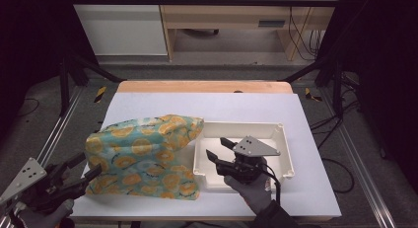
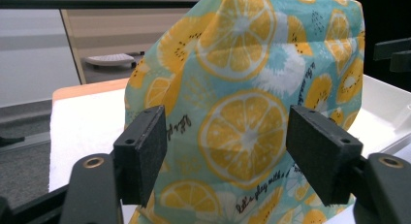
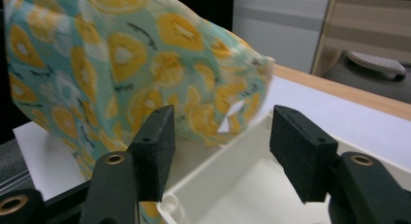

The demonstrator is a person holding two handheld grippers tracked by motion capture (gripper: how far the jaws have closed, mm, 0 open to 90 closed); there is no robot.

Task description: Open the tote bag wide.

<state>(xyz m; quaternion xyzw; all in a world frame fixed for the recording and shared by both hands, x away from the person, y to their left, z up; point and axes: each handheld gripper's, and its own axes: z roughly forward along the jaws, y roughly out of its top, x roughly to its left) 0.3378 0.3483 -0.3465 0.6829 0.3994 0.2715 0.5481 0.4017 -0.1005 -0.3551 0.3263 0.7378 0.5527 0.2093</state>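
Left tongs (image 1: 81, 170) gape wide, empty, just left of bag (image 1: 143, 156), lined up to grab. Right tongs (image 1: 219, 149) agape, empty, over tray (image 1: 286, 139), right of bag. Bag upright on bench (image 1: 246, 107), its top leaning over tray.

A white-topped table (image 1: 256, 107) with a wooden far edge stands on grey floor (image 1: 217, 70). Beyond it are a white cabinet (image 1: 121, 28) and a wooden desk (image 1: 231, 13), with cables (image 1: 303, 35) hanging at right. Dark surroundings flank both sides.
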